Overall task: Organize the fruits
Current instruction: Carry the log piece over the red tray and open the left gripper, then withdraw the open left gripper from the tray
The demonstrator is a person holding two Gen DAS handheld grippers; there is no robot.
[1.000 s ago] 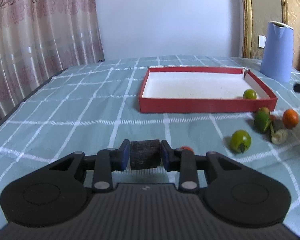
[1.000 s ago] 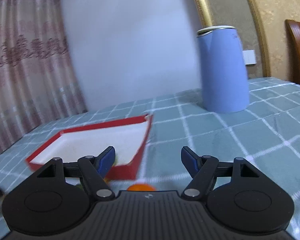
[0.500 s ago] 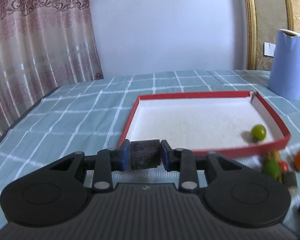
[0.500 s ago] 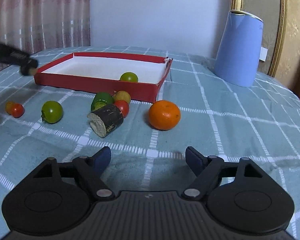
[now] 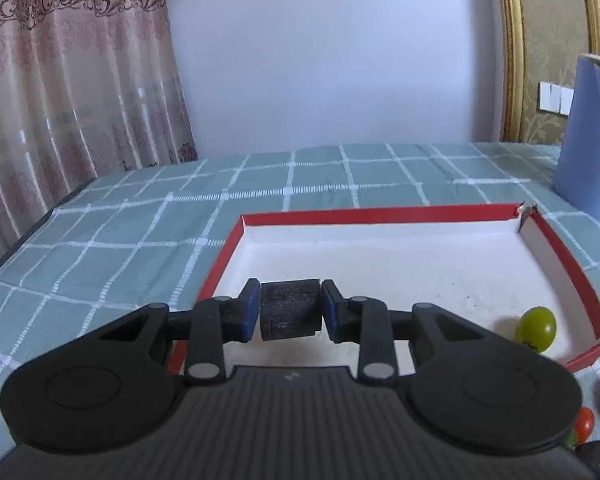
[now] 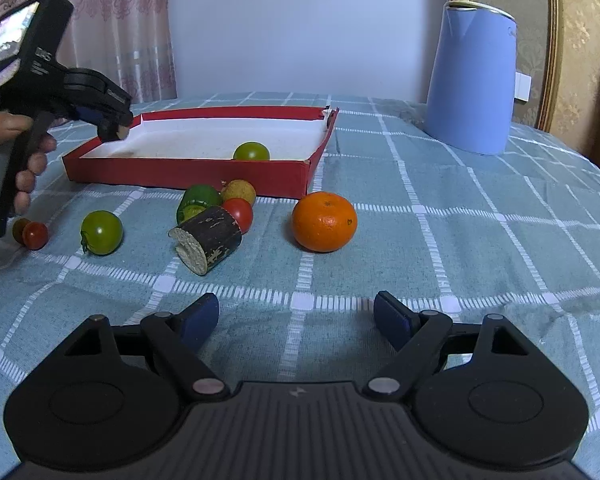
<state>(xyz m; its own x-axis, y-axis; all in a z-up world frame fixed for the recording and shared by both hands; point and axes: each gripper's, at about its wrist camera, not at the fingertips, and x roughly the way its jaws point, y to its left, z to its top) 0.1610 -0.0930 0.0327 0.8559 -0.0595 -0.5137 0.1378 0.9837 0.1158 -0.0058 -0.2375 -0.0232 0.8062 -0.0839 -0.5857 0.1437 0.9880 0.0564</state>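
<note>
Two grippers are at work over a table (image 6: 480,240) covered in a green checked cloth. We see the left gripper (image 5: 290,310) with its jaws drawn narrow, clamped on a dark stubby chunk (image 5: 290,312) that hangs above the near left corner of a red tray (image 5: 380,214) with a white floor. In the right wrist view the same left gripper (image 6: 118,126) sits at the tray's (image 6: 188,172) left end, a hand (image 6: 16,148) wrapped around its handle. One green tomato (image 5: 537,327) lies inside the tray near its right wall.

We see the right gripper (image 6: 296,316) with its jaws standing wide and nothing between them; they have just been opening. It hovers above bare cloth near the table's front edge. Ahead of it, outside the tray along its front wall, the rest of the fruit lies loose: an orange (image 6: 324,221) on its own to the right, a dark cut piece with a pale end (image 6: 206,242) tilted on the cloth, a red tomato (image 6: 239,213) touching it, a green fruit (image 6: 198,200) and a yellowish one (image 6: 239,191) just behind. Further left sit a second green tomato (image 6: 101,232) and a small red tomato (image 6: 35,235). A blue jug (image 6: 470,80) stands upright toward the table's far right corner, well apart from the fruit.
</note>
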